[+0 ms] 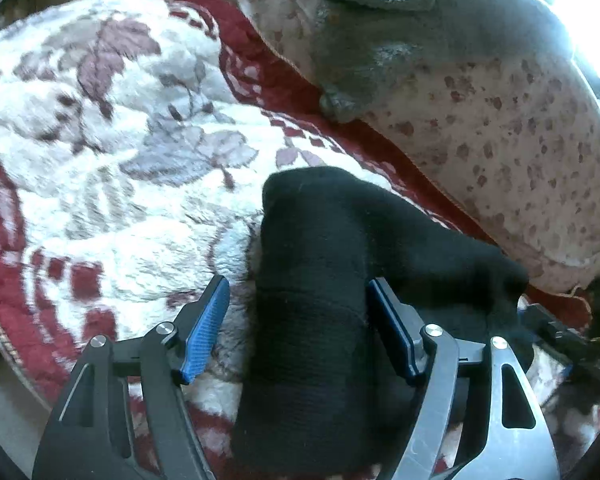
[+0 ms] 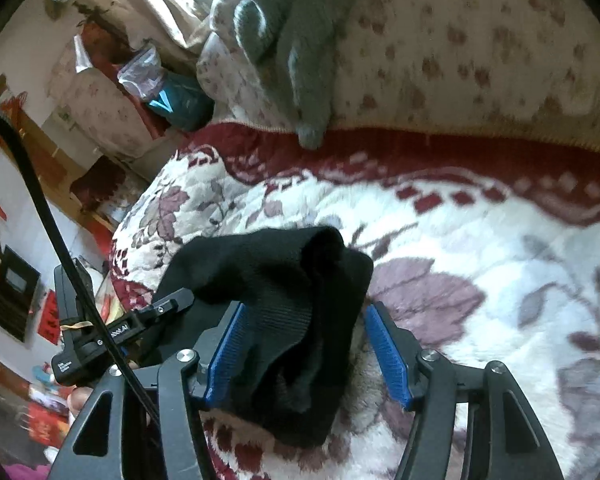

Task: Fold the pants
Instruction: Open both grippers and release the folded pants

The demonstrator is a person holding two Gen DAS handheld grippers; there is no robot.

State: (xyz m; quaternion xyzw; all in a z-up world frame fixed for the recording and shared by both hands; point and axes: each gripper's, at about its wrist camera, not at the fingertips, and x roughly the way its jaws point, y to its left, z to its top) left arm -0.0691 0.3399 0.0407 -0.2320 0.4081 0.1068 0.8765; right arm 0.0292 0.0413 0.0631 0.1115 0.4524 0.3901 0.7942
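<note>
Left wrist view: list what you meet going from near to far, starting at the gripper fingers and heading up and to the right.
Left gripper → black pants → red-and-white floral blanket → dark red blanket border → spotted cream cushion → gray cloth

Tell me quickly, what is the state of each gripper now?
Left gripper: open, black pants between its fingers.
Right gripper: open, the pants between its fingers too.

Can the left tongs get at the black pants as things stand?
Probably yes: the black pants already lie bunched between the open left tongs, on the floral blanket, with nothing between. Closing should catch the fabric.
</note>
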